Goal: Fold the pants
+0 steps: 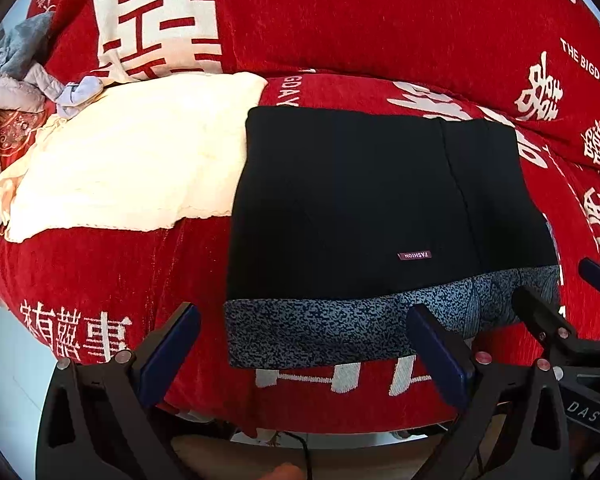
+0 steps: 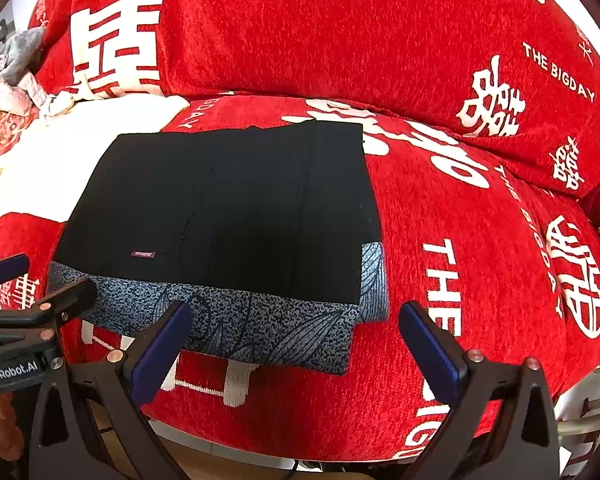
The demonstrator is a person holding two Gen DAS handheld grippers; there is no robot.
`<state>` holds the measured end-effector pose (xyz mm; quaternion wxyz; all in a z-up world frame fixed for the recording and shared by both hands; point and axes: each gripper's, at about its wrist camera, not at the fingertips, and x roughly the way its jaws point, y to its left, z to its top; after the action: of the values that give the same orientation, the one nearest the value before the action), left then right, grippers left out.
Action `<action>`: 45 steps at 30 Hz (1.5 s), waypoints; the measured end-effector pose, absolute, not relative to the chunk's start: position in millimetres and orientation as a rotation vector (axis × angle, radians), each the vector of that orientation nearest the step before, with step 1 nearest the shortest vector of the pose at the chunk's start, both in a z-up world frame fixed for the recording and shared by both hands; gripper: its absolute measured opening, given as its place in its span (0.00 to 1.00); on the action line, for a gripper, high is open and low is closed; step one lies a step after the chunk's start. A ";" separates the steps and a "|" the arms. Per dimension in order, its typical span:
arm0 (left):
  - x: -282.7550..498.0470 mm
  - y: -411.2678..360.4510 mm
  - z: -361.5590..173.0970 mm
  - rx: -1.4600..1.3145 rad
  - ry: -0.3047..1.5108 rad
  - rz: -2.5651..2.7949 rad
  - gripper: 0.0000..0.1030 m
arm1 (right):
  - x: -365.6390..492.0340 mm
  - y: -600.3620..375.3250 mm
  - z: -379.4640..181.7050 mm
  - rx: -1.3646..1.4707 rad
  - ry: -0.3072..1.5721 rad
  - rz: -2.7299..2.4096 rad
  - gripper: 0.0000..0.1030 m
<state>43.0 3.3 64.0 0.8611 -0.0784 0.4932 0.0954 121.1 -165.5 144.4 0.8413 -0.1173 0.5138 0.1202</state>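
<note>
Folded black pants (image 1: 352, 204) lie flat on the red sofa seat, on top of a folded blue-grey patterned garment (image 1: 340, 328) whose near edge sticks out. The pants also show in the right wrist view (image 2: 228, 208), with the patterned garment (image 2: 260, 328) under them. My left gripper (image 1: 304, 340) is open and empty, just in front of the patterned edge. My right gripper (image 2: 296, 340) is open and empty, in front of the stack's near right corner. The right gripper shows at the right of the left view (image 1: 560, 292).
The sofa (image 2: 460, 240) has a red cover with white characters, seat and backrest. A cream cloth (image 1: 132, 168) lies left of the pants. Grey and pale clothes (image 1: 16, 68) are piled at the far left. Pale floor shows below the seat edge.
</note>
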 end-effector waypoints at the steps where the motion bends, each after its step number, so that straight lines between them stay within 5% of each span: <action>1: 43.1 2.2 63.5 -0.163 1.036 0.196 1.00 | 121.6 -165.7 144.0 -0.245 1.087 0.252 1.00; 45: 44.5 3.1 54.6 -0.161 1.072 0.184 1.00 | 123.8 -166.1 147.0 -0.246 1.085 0.252 1.00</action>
<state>44.5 3.1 54.6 0.8527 -0.0764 0.5094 0.0873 123.8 -166.1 147.0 0.8416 -0.1163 0.5138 0.1193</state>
